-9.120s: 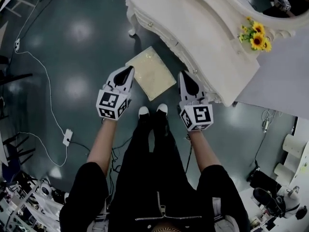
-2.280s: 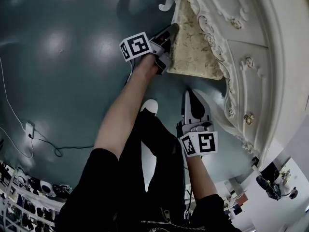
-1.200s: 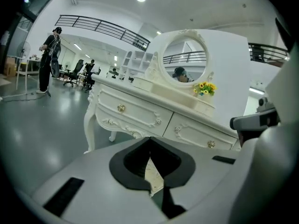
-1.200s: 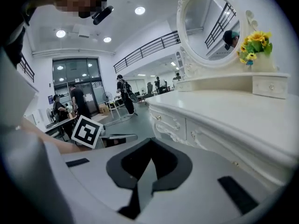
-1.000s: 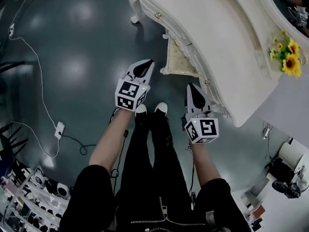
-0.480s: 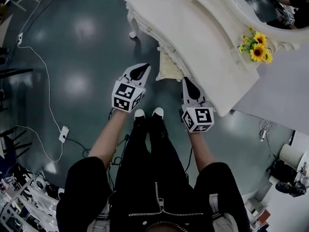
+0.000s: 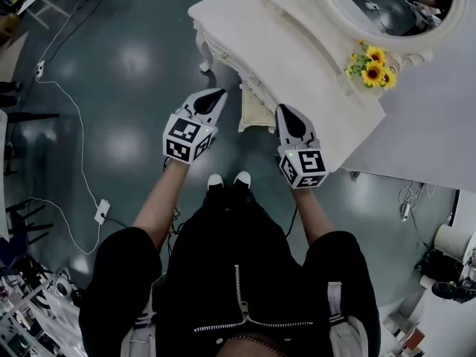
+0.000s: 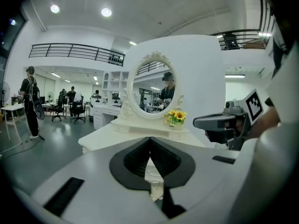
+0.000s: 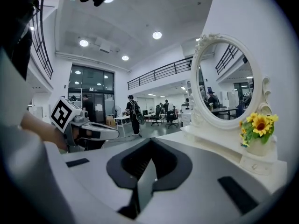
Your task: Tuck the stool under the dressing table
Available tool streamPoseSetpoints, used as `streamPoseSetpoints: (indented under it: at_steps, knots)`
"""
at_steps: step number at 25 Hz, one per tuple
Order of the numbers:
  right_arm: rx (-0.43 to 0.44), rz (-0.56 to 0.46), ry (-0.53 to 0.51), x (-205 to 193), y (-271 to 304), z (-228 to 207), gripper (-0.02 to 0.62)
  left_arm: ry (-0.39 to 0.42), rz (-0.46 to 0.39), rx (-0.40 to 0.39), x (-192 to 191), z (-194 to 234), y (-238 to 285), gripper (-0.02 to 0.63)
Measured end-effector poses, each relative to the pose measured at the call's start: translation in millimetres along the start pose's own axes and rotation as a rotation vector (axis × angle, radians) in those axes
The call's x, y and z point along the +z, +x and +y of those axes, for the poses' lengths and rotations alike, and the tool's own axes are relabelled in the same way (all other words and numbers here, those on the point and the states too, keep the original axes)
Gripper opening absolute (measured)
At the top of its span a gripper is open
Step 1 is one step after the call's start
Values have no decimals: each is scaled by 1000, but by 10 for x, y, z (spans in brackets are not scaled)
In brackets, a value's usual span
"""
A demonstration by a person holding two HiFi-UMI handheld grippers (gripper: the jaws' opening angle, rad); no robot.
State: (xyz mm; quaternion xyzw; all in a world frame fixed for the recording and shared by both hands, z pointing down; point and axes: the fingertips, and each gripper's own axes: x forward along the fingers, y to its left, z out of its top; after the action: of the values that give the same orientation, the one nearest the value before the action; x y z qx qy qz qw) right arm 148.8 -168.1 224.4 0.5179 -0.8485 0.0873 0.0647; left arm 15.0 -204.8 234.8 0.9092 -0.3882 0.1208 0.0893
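Person from above: black short-sleeved jacket (image 7: pixel 171 288) with a silver-toothed zip (image 7: pixel 239 292) down the front, black trousers (image 7: pixel 230 210), white shoe toes (image 7: pixel 227 178). The left gripper (image 7: pixel 217 95) and right gripper (image 7: pixel 286 111) have pale grey shells tapering to black-lined jaws. Each carries a white cube (image 7: pixel 186 136) printed with black square markers. Black rectangular inlays (image 8: pixel 65 195) flank the jaw opening.

Bunch of yellow sunflowers (image 7: pixel 370 65), upright. Thin white cable (image 7: pixel 78 125) snakes over glossy dark-teal floor (image 7: pixel 126 21) to small white power block (image 7: pixel 102 212). Bkgd: person w/ backpack (image 8: pixel 30 101), black office chairs (image 8: pixel 74 111).
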Motion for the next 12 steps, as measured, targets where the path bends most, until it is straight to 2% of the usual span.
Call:
streamPoseSetpoints:
  at_steps: [3,12]
  knots:
    - [-5,-33,-12,148,-66,-7,6,33,-26,-1,170,-43,-99,21]
    - [-40,-81,-31,387,-214,-101,6,50,-96,-13,515,-168,-229,21]
